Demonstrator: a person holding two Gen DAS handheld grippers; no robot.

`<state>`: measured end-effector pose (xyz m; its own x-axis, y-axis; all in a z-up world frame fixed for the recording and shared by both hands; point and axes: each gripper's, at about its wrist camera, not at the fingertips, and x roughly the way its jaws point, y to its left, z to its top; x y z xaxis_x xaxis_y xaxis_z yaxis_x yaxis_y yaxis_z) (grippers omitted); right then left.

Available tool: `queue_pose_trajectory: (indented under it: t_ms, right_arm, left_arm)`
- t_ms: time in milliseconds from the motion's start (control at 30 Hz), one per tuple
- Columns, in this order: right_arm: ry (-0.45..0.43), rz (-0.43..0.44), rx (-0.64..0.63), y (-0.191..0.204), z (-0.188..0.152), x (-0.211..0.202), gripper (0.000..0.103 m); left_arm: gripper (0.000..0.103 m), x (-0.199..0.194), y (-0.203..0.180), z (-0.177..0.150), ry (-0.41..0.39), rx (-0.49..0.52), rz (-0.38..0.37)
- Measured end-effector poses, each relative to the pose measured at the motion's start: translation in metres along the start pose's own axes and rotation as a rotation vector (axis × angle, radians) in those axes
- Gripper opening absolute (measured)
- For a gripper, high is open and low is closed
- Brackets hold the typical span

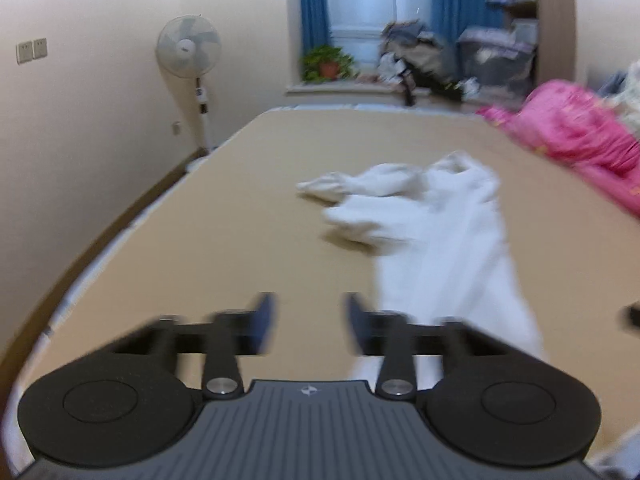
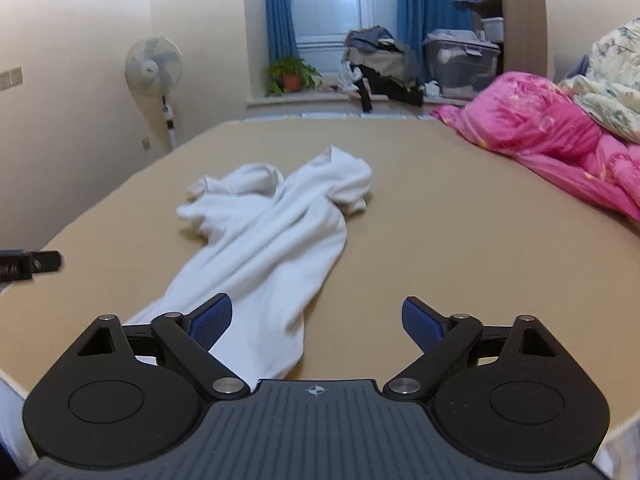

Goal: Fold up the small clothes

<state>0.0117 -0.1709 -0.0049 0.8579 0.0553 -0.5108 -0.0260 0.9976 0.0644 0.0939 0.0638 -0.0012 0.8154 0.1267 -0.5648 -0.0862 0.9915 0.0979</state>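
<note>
A pink quilt (image 2: 552,136) is heaped along the bed's (image 2: 460,240) right edge. The white garment (image 2: 264,240) lies mid-bed. Left tongs (image 1: 310,322) are seen parted, empty; right tongs (image 2: 318,322) spread, empty.

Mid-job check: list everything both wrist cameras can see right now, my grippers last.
white garment: one, white, crumpled lengthwise on the middle of the bed
bed surface: one, tan, fills the foreground
quilt: one, pink, heaped on the bed's right side
floral bedding: one, pale, on top of the quilt at far right
fan: one, white, standing by the left wall
potted plant: one, green in an orange pot, on the windowsill
curtains: two, blue, either side of the window
clothes pile: one, grey and black, on the sill
storage box: one, grey, right of the pile
left gripper: black, blue pads, empty
right gripper: black, blue pads, open over the garment's near end
</note>
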Motion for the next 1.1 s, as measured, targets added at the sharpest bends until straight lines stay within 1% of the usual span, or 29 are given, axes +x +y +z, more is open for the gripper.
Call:
queue_pose_trajectory:
  t_ms: [33, 67, 100, 133, 167, 200, 233, 267, 300, 333, 367, 400, 433, 500, 600, 633, 667, 700, 733, 767, 800, 867, 900, 933, 967, 1000, 1033, 1100]
  right_arm:
    - [0.002, 0.014, 0.004, -0.007, 0.006, 0.006, 0.063]
    - [0.02, 0.028, 0.012, -0.013, 0.01, 0.014, 0.044]
    - [0.04, 0.041, 0.018, -0.018, 0.013, 0.023, 0.034]
    - [0.056, 0.046, 0.023, -0.023, 0.016, 0.034, 0.032]
    - [0.052, 0.045, 0.021, -0.025, 0.019, 0.041, 0.032]
    - [0.072, 0.05, 0.029, -0.028, 0.02, 0.051, 0.033]
    - [0.106, 0.061, 0.033, -0.029, 0.02, 0.064, 0.033]
    - [0.142, 0.074, 0.036, -0.029, 0.019, 0.077, 0.033]
    - [0.171, 0.082, 0.038, -0.029, 0.018, 0.089, 0.036]
    - [0.203, 0.107, 0.059, -0.028, 0.016, 0.101, 0.038]
    - [0.219, 0.144, 0.083, -0.027, 0.015, 0.111, 0.04]
    - [0.237, 0.184, 0.111, -0.025, 0.013, 0.119, 0.041]
    - [0.294, 0.175, 0.095, -0.022, 0.012, 0.127, 0.042]
    - [0.33, 0.207, 0.106, -0.013, 0.008, 0.14, 0.045]
    - [0.375, 0.218, 0.076, 0.005, 0.001, 0.159, 0.046]
    - [0.389, 0.209, 0.055, 0.01, -0.002, 0.164, 0.046]
    - [0.419, 0.176, 0.02, 0.009, -0.009, 0.17, 0.046]
    - [0.427, 0.159, -0.001, 0.012, -0.011, 0.174, 0.046]
    - [0.411, 0.151, -0.018, 0.016, -0.012, 0.174, 0.045]
    - [0.399, 0.141, -0.033, 0.018, -0.011, 0.172, 0.042]
    - [0.403, 0.126, -0.047, 0.018, -0.011, 0.174, 0.032]
    - [0.401, 0.145, -0.035, 0.015, -0.01, 0.171, 0.022]
    - [0.392, 0.14, -0.04, 0.014, -0.01, 0.17, 0.015]
    - [0.384, 0.141, -0.042, 0.012, -0.008, 0.168, 0.013]
    - [0.37, 0.141, -0.039, 0.01, -0.006, 0.165, 0.008]
    - [0.35, 0.139, -0.032, 0.006, -0.002, 0.16, 0.006]
    - [0.325, 0.128, -0.023, 0.001, 0.003, 0.153, 0.005]
    - [0.265, 0.083, -0.004, -0.014, 0.015, 0.128, 0.004]
  left_arm:
    - [0.01, 0.016, 0.006, 0.006, 0.021, 0.02, 0.007]
    - [0.01, 0.028, 0.012, 0.009, 0.04, 0.024, -0.001]
    - [0.01, 0.047, 0.018, 0.011, 0.083, 0.016, -0.03]
    - [0.01, 0.062, 0.025, 0.009, 0.119, -0.001, -0.057]
    - [0.01, 0.082, 0.03, 0.003, 0.184, -0.043, -0.106]
    - [0.01, 0.098, 0.034, -0.002, 0.255, -0.077, -0.143]
    - [0.01, 0.116, 0.036, -0.005, 0.357, -0.125, -0.188]
    - [0.012, 0.126, 0.039, -0.007, 0.394, -0.17, -0.232]
    - [0.018, 0.134, 0.038, -0.008, 0.42, -0.207, -0.289]
    - [0.023, 0.141, 0.036, -0.007, 0.432, -0.211, -0.326]
    - [0.03, 0.147, 0.032, -0.008, 0.444, -0.199, -0.348]
    - [0.031, 0.155, 0.028, -0.008, 0.461, -0.187, -0.36]
    - [0.031, 0.159, 0.023, -0.011, 0.479, -0.186, -0.365]
    - [0.031, 0.171, 0.02, -0.015, 0.517, -0.198, -0.397]
    - [0.031, 0.174, 0.017, -0.014, 0.517, -0.195, -0.417]
    - [0.031, 0.171, 0.014, -0.015, 0.516, -0.202, -0.418]
    - [0.031, 0.17, 0.014, -0.015, 0.514, -0.221, -0.426]
    - [0.031, 0.166, 0.017, -0.014, 0.503, -0.25, -0.44]
    - [0.031, 0.163, 0.02, -0.012, 0.486, -0.276, -0.454]
    - [0.031, 0.158, 0.022, -0.009, 0.465, -0.296, -0.466]
    - [0.031, 0.155, 0.021, -0.009, 0.449, -0.292, -0.473]
    - [0.031, 0.159, 0.006, -0.012, 0.484, -0.222, -0.457]
    - [0.025, 0.162, -0.003, -0.017, 0.517, -0.16, -0.424]
    - [0.02, 0.163, -0.009, -0.02, 0.524, -0.112, -0.39]
    - [0.007, 0.161, -0.012, -0.02, 0.506, -0.082, -0.363]
    - [0.004, 0.158, -0.012, -0.017, 0.482, -0.08, -0.366]
    - [0.004, 0.155, -0.01, -0.014, 0.467, -0.092, -0.371]
    - [0.003, 0.144, 0.0, -0.01, 0.431, -0.123, -0.358]
